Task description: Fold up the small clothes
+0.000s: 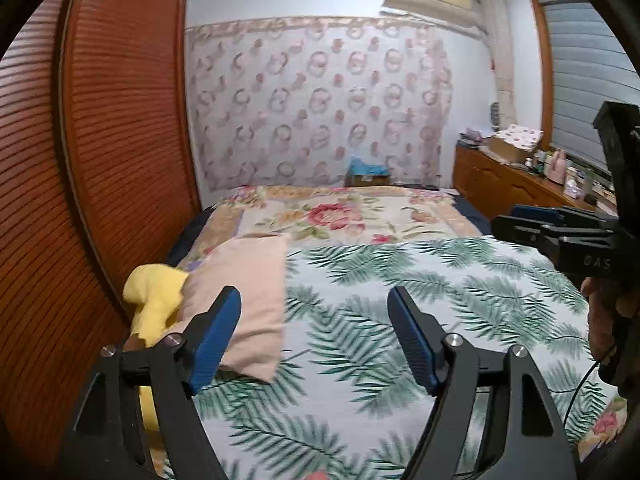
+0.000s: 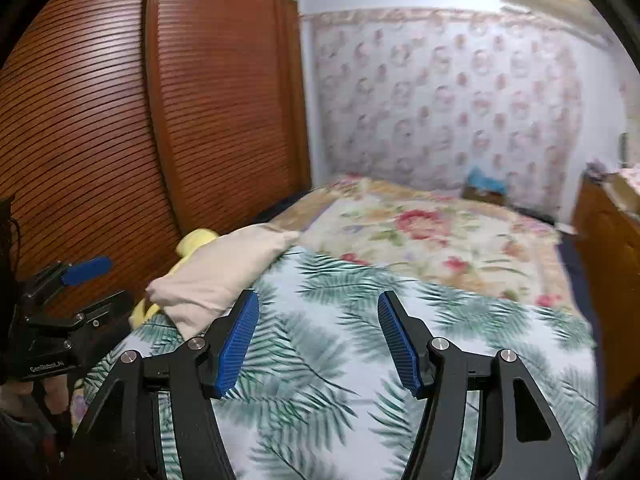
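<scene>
A folded pale pink garment [image 1: 248, 292] lies at the left edge of a palm-leaf sheet [image 1: 400, 312] on the bed. A crumpled yellow garment [image 1: 154, 300] lies just left of it, by the wardrobe. My left gripper [image 1: 314, 304] is open and empty, its left finger in front of the pink garment. My right gripper [image 2: 318, 308] is open and empty above the palm-leaf sheet [image 2: 360, 320]; the pink garment [image 2: 224, 268] and the yellow garment [image 2: 196, 240] lie to its left. The right gripper also shows at the right edge of the left wrist view [image 1: 560, 232].
A slatted wooden wardrobe [image 1: 100, 160] runs along the bed's left side. A floral bedspread [image 1: 340, 212] covers the far half of the bed. A blue item on a box [image 1: 366, 172] stands at the far wall. A wooden dresser [image 1: 520, 184] with clutter stands at the right.
</scene>
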Available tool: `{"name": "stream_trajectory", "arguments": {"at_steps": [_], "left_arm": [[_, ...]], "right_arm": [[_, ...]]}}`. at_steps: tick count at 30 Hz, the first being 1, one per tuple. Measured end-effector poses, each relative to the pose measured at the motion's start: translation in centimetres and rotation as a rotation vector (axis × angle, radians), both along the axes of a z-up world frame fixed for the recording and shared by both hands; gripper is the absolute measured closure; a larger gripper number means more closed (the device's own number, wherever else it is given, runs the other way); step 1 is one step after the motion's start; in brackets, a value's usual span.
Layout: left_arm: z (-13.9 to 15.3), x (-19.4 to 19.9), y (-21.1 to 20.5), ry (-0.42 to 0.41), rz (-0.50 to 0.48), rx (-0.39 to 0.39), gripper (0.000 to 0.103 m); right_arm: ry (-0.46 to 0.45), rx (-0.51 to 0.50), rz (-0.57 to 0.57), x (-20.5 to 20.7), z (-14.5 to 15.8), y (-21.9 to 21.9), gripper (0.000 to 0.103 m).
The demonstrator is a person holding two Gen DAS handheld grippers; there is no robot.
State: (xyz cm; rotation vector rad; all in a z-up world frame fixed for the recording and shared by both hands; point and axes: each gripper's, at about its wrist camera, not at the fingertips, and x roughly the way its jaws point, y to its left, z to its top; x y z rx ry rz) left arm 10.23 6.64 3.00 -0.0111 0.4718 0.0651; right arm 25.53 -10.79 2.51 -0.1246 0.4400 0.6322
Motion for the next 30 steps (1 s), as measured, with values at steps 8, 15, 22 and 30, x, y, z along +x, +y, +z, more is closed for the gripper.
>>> {"name": "stream_trajectory", "arguments": {"at_steps": [8,15,22,30], "left_arm": [[2.0,-1.5,-5.2,-0.031,-0.079,-0.006,0.025],[3.3,-2.5,-7.7,-0.058,-0.104,-0.004,0.024],[3.9,-3.0,-9.0,-0.079,-0.101,0.01,0.023],[3.9,-3.3,-9.5,-0.08,-0.11,0.007,0.022]], "right_arm": [[-0.03,0.036,-0.119,-5.8,0.2,-4.6,0.03],[-0.054,0.053,-0.198,-11.0,0.6,-6.4,0.023],[-0.076,0.067,-0.259,-14.6,1.0,-6.2,0.023],[-0.087,0.082,-0.279,-15.7,0.7,-5.5,0.023]]}}
